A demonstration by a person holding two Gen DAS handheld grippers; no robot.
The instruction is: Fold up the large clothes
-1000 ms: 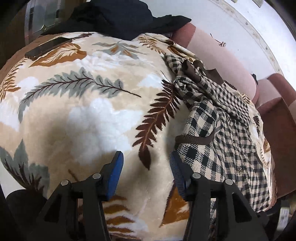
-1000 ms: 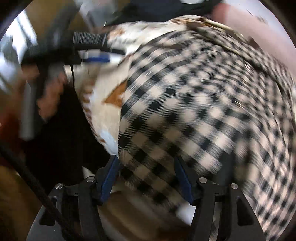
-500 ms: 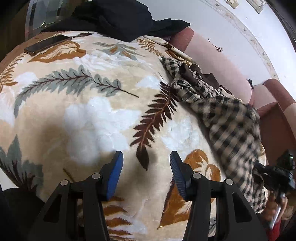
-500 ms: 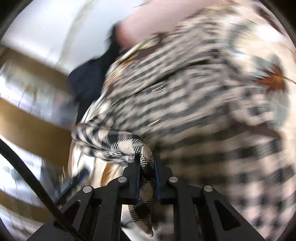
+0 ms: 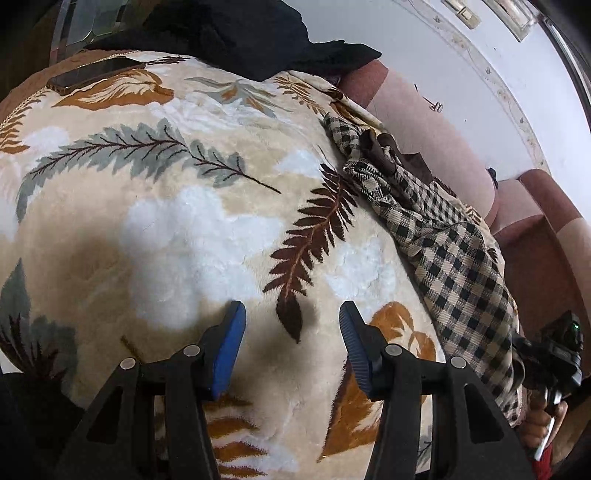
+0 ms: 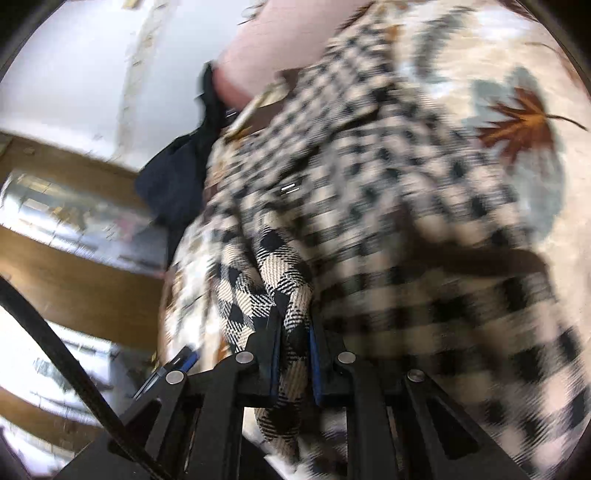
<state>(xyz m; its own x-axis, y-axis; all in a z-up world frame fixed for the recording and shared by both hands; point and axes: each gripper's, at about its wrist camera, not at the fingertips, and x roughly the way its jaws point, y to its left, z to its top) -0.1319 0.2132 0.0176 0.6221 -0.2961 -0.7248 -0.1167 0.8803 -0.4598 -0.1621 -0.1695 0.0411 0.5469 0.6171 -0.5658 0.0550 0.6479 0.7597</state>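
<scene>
Right gripper (image 6: 291, 343) now has its fingers clamped on the checked shirt (image 5: 454, 258), dragging it off the leaf-print blanket (image 5: 166, 229) — left gripper (image 5: 291, 343), fingers wide, waits over the blanket.

Premises: a home, most likely a bedroom or living room. Evidence: a plush blanket (image 5: 177, 229) with a fern-leaf print covers a wide soft surface. Beside it runs pink and maroon upholstery (image 5: 443, 147), either a sofa or a padded headboard; which one cannot be told. A phone (image 5: 92, 75) lies on the blanket near dark clothes (image 5: 258, 33). A white wall (image 5: 517, 92) carries decorative trim. Wood panelling (image 6: 66, 266) appears, blurred, in the right wrist view.
</scene>
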